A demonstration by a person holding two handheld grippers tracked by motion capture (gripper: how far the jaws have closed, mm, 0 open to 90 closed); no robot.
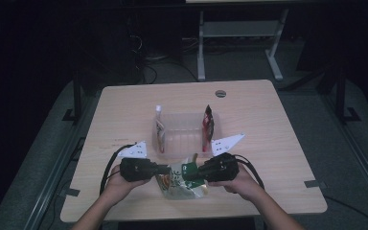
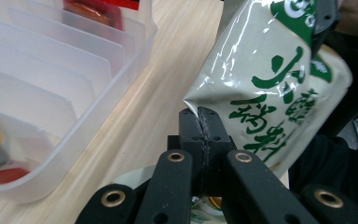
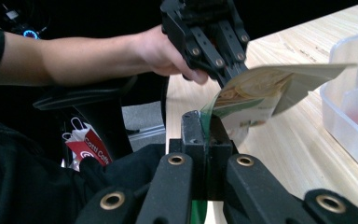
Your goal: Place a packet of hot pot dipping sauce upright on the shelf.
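Note:
A white pouch with green print (image 1: 179, 184) hangs just above the table's near edge, stretched between both grippers. My left gripper (image 1: 165, 169) is shut on one corner of the pouch (image 2: 270, 84), its jaws pressed together on the edge. From the other side, my right gripper (image 1: 191, 172) is shut on the pouch's green edge (image 3: 256, 93). In the right gripper view the left gripper (image 3: 228, 77) and the hand holding it show behind the pouch.
A clear plastic bin with dividers (image 1: 182, 129) stands mid-table just beyond the pouch. It holds a white and red packet (image 1: 159, 134) at its left end and a dark red packet (image 1: 207, 125) at its right. The wooden table (image 1: 124, 110) has bare room on both sides.

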